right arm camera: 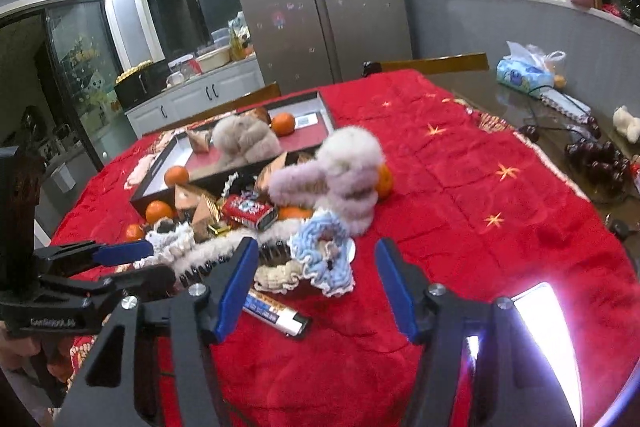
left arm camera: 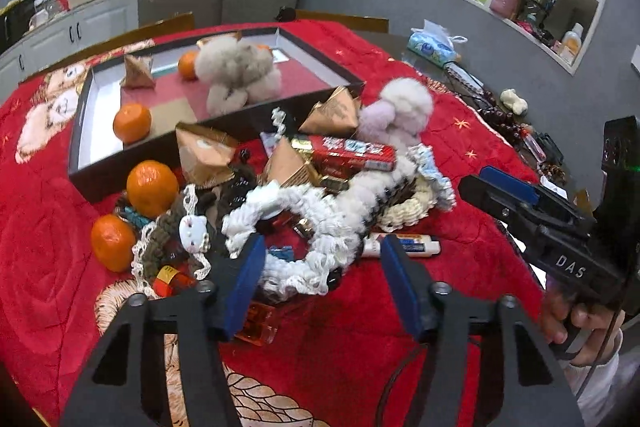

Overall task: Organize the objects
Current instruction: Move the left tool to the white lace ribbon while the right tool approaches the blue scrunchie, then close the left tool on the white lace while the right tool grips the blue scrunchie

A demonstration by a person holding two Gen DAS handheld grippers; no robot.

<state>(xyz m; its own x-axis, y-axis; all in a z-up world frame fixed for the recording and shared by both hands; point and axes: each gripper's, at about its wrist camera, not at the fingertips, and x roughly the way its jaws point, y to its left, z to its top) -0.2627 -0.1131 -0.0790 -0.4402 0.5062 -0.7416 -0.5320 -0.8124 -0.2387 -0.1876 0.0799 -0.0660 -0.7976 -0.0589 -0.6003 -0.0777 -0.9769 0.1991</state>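
Both tools lowered over the pile, nothing gripped yet

1 item should be picked at a time: the white knitted scrunchie (left arm camera: 304, 227) lies just ahead of the left tool (left arm camera: 322, 259), on the pile on the red tabletop cover (left arm camera: 460, 147), just before the black tray (left arm camera: 96, 131); tangled neighbours should not be dragged. The blue scrunchie (right arm camera: 324, 247) lies ahead of the right tool (right arm camera: 316, 263). Both tools are tilted downward, fingers partly apart, nothing between them. 2 oranges (left arm camera: 152, 187) lie beside the tray.
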